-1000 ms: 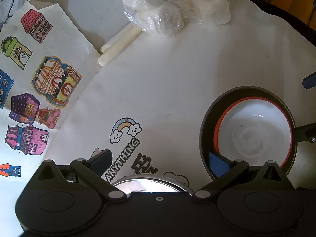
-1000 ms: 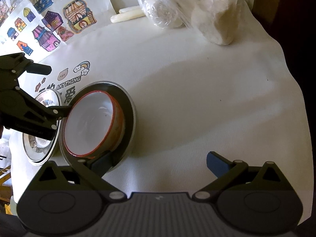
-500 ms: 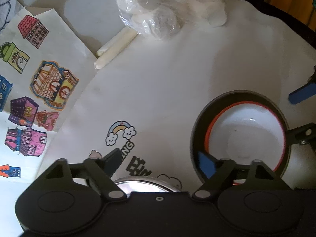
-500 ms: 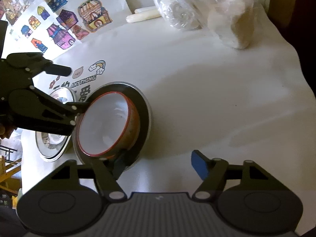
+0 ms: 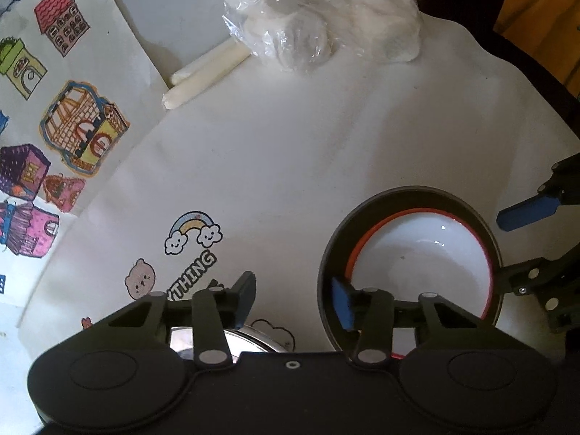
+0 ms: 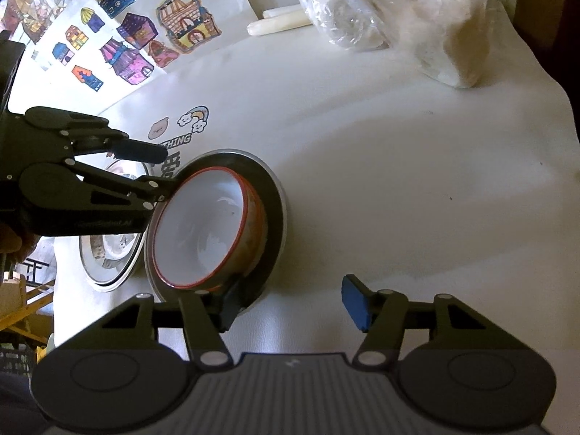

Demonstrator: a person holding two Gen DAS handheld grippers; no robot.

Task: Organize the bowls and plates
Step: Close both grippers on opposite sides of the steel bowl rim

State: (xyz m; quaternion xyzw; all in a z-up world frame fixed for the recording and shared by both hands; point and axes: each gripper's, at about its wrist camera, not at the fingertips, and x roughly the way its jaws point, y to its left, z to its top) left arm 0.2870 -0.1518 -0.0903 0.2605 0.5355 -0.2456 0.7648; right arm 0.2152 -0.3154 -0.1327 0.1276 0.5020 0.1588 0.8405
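A white bowl with a red rim (image 5: 417, 264) (image 6: 203, 228) sits inside a dark plate (image 5: 335, 239) (image 6: 272, 210) on the white cloth. My left gripper (image 5: 293, 304) (image 6: 165, 168) straddles the plate's left rim, with its blue-padded finger inside the plate beside the bowl and the other finger outside. The jaws are closing and only one side is near the rim. My right gripper (image 6: 293, 304) (image 5: 502, 248) straddles the opposite rim. Its dark finger is at the plate's edge and its blue pad hangs over bare cloth, and it is closing too. A steel plate (image 6: 108, 253) (image 5: 232, 340) lies beside the dark one.
A plastic bag of white lumps (image 5: 319, 18) (image 6: 391, 11) and two pale sticks (image 5: 203, 76) lie at the far side. A sheet of coloured house drawings (image 5: 72, 127) covers the left. The cloth's edge drops off at the right (image 6: 565, 116).
Both grippers' jaws have narrowed from wide open. The left gripper's outer finger has swung in toward the dark plate's rim, and the right gripper's blue pad has moved in too.
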